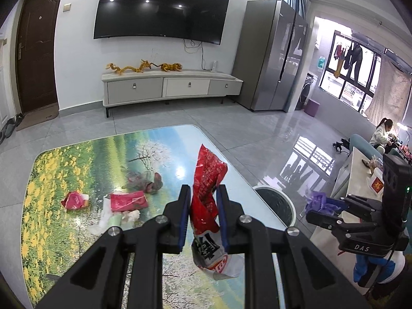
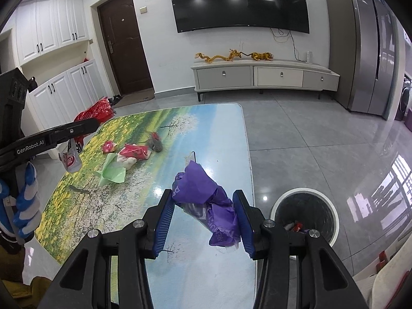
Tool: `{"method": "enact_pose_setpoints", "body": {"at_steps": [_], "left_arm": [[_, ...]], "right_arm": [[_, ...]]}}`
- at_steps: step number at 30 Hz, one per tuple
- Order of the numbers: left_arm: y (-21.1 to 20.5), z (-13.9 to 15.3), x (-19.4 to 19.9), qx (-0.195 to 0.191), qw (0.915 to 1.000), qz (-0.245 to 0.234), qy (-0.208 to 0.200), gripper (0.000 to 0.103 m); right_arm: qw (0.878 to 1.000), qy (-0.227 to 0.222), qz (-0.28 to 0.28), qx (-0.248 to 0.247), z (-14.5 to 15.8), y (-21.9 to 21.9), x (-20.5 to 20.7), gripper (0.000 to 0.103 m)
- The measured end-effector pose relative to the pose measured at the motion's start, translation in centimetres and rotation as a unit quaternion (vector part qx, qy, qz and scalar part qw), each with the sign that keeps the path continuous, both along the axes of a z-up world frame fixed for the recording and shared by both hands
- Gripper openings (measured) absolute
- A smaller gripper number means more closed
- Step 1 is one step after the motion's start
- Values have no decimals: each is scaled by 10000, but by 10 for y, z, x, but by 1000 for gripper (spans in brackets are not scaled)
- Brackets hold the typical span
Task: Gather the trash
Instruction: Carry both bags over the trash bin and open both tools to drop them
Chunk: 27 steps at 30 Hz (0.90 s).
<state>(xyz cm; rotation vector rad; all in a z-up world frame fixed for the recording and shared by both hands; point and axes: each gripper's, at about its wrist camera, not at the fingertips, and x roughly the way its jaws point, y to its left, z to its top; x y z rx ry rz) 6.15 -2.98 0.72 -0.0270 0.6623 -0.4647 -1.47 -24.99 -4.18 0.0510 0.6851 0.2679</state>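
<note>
My left gripper (image 1: 203, 193) is shut on a red and white snack bag (image 1: 208, 180), held upright above the table (image 1: 64, 180). My right gripper (image 2: 203, 198) is shut on a crumpled purple wrapper (image 2: 203, 193), held above the table's right side (image 2: 206, 270). A white round trash bin (image 2: 305, 212) with a dark liner stands on the floor right of the table; it also shows in the left wrist view (image 1: 276, 202). Left on the table are pink wrappers (image 1: 128, 200), a green bag (image 2: 112, 171) and a grey-pink wad (image 1: 152, 182).
The right gripper (image 1: 334, 206) shows at the right of the left wrist view; the left gripper (image 2: 85, 128) shows at the left of the right wrist view. A TV cabinet (image 2: 265, 74) and fridge (image 2: 365, 46) stand at the far wall. A person (image 1: 383, 134) sits at far right.
</note>
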Motion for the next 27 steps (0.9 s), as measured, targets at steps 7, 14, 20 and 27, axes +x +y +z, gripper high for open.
{"method": "enact_pose_setpoints", "body": {"at_steps": [7,14,20,27], "left_arm": [[-26,-1,12,23,9998,-154,108,19],[-74,-1,35,98,9986,-457,245,19],[-129,-8,57,294,9957,-806,359,19],[-210,-23,87,610,9899,-1164,534,19]], "right_arm": [[9996,32,-198,188,-6,-25,12,44],[9976,112,-579,371,-14,-76,27,44],[9944,233,-916,472,-24,-124,45,44],[9893,364,-1293,564,-43,-187,65,44]]}}
